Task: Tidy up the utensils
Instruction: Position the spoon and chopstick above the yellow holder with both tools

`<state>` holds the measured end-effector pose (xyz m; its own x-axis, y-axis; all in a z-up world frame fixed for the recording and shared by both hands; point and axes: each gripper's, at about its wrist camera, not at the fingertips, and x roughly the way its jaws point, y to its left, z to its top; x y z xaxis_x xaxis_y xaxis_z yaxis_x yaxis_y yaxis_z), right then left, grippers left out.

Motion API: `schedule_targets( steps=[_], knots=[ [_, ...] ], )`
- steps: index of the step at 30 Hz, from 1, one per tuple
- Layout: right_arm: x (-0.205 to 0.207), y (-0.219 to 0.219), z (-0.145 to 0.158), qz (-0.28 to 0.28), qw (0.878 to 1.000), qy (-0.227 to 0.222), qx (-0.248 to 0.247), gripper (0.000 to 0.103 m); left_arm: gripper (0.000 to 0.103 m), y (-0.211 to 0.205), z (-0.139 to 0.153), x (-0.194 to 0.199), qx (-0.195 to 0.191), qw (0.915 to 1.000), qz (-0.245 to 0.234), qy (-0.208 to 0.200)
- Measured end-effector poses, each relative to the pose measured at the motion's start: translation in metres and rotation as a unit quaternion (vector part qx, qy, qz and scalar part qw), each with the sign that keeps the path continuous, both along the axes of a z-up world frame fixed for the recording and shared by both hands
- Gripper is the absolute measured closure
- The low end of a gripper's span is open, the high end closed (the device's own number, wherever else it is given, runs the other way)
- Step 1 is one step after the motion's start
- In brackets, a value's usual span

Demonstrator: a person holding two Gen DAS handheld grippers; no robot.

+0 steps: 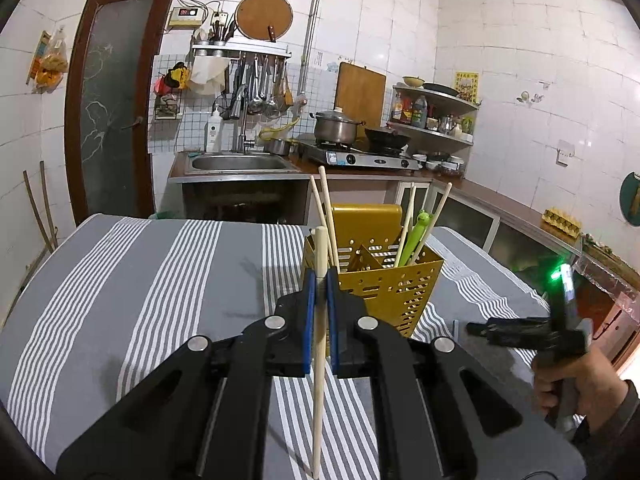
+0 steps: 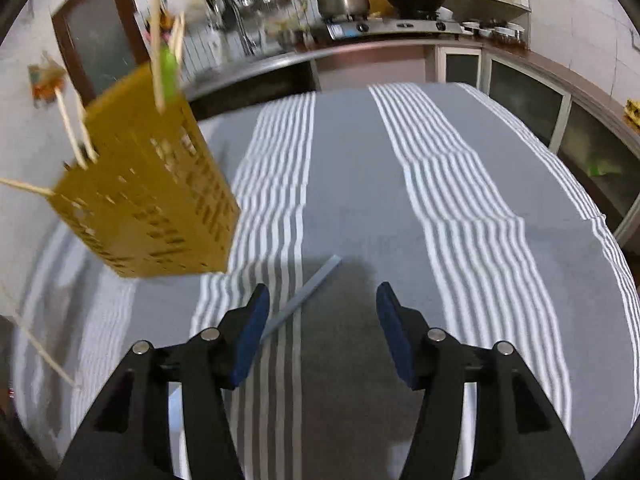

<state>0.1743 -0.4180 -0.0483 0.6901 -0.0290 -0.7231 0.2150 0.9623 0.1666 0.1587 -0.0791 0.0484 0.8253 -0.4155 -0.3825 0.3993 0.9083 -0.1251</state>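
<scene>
Between the left gripper's [image 1: 319, 280] pinching jaws stands one pale chopstick [image 1: 319, 344], just short of the yellow utensil holder [image 1: 384, 280], which already holds several. Under the right gripper's [image 2: 320, 308] spread jaws, a grey chopstick [image 2: 304, 296] lies unsorted on the desk [image 2: 460, 208].

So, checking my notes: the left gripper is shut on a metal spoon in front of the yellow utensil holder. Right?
Not quite. The left gripper is shut on a pale wooden chopstick, not a metal spoon; the left wrist view shows it. It is indeed in front of the yellow utensil holder.
</scene>
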Motion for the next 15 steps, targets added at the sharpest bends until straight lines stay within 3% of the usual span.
schedule_targets(
  steps=[5,6,11,15],
  knots=[
    [0.029,0.025,-0.02,0.002,0.998,0.054,-0.04,0.048,0.099,-0.007,-0.004,0.015,0.015,0.9998,0.008,0.01],
    [0.034,0.033,-0.024,0.001,0.996,0.062,-0.067,0.05,0.099,-0.008,-0.005,0.019,0.014,0.9998,0.01,0.012],
    [0.04,0.042,-0.018,0.028,0.993,0.07,-0.089,0.095,0.099,-0.01,-0.01,0.027,0.017,0.9996,0.01,0.023],
    [0.035,0.034,-0.009,0.03,0.994,0.067,-0.077,0.097,0.099,-0.01,-0.01,0.027,0.015,0.9996,0.008,0.023]
  ],
)
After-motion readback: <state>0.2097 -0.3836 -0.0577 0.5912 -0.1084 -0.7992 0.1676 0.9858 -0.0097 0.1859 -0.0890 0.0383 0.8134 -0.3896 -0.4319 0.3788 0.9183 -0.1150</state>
